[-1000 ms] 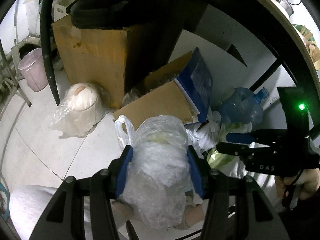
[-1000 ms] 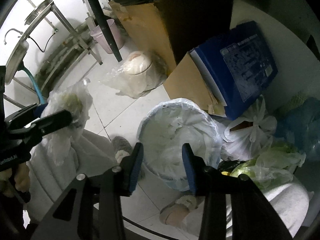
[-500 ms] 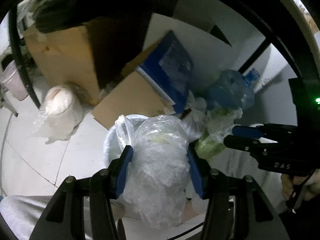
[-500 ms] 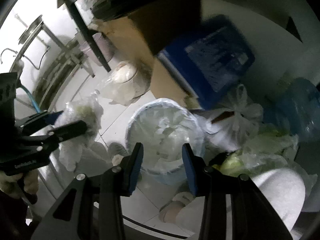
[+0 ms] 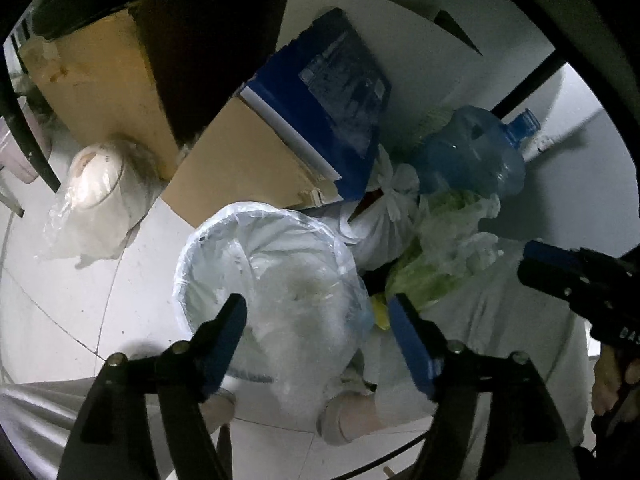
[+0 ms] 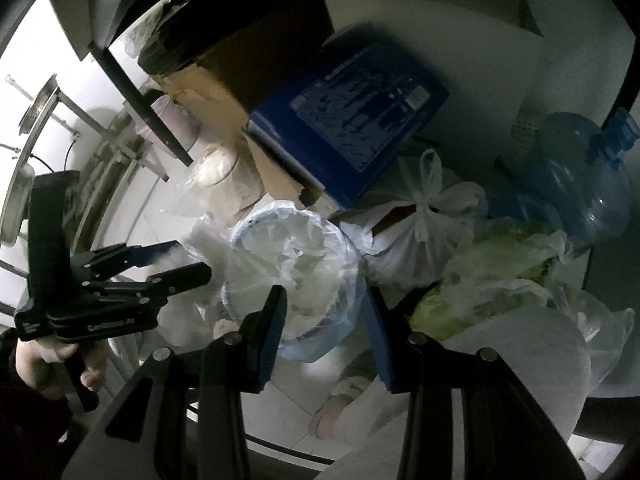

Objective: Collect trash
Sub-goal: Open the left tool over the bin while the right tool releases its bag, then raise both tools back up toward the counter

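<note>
— What do you see around the bin now?

— I look down on a white tiled floor. The waste bin, round and lined with a pale plastic liner, stands on it. Behind the bin a flat cardboard sheet and a blue box lean on a big cardboard carton. Left of the bin, a clear bag with something white and round lies on the tiles. Right of the bin I see a tied white bag, a bag of green leaves and, behind them, a blue water bottle near the white wall.

— And the trash bag?

— The clear trash bag is at the front edge of the bin, partly over its rim. My left gripper has just been opening its jaws; the bag is between them, but the blue pads stand away from it, so it is released.

— The right one?

— My right gripper is over the bin too, its jaws partly apart and with nothing between them. In that view I also see metal table legs and a pink bucket beyond the bin, at the left. A person's trouser leg and a shoe are just in front of the bin.
</note>
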A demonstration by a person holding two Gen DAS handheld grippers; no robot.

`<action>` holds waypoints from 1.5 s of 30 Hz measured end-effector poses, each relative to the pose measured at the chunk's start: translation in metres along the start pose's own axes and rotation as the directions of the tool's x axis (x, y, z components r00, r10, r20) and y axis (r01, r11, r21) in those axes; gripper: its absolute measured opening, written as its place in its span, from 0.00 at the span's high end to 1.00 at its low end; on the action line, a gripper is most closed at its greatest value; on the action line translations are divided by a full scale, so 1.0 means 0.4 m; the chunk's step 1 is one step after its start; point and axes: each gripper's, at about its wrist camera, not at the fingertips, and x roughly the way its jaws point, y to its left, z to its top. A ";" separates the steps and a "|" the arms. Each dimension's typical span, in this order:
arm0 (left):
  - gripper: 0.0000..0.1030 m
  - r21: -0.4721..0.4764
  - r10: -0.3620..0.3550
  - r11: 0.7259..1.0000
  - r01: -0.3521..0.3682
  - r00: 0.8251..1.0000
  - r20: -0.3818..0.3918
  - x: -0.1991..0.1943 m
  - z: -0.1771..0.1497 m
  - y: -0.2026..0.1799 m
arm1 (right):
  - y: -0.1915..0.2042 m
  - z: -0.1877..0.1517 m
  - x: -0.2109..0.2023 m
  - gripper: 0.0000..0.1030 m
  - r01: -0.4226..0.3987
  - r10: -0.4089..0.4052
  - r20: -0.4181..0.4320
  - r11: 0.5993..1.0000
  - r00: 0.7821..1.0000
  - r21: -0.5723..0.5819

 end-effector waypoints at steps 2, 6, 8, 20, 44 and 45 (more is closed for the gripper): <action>0.27 -0.009 -0.001 1.000 0.001 1.000 0.002 -0.004 0.001 0.004 | 0.001 0.001 -0.003 0.63 -0.001 0.001 0.002 1.000 1.000 0.001; 0.26 -0.024 0.009 1.000 -0.009 1.000 0.012 -0.018 0.002 0.016 | 0.009 0.004 -0.003 0.63 -0.001 0.001 0.000 1.000 1.000 -0.006; 0.26 -0.031 0.016 0.999 -0.015 1.000 0.025 -0.035 0.000 0.024 | 0.016 0.006 -0.006 0.63 -0.002 0.002 0.006 1.000 1.000 -0.012; 0.26 -0.047 0.026 0.999 -0.022 0.994 0.107 -0.150 -0.042 0.046 | 0.092 -0.005 -0.081 0.63 0.002 0.003 0.068 0.998 0.998 -0.067; 0.26 0.022 0.011 1.000 -0.018 0.961 0.275 -0.381 -0.118 -0.025 | 0.215 -0.047 -0.276 0.63 0.021 0.017 0.213 0.985 0.977 -0.174; 0.26 0.024 0.010 1.000 -0.018 0.959 0.284 -0.392 -0.119 -0.027 | 0.219 -0.047 -0.286 0.63 0.021 0.019 0.217 0.984 0.976 -0.179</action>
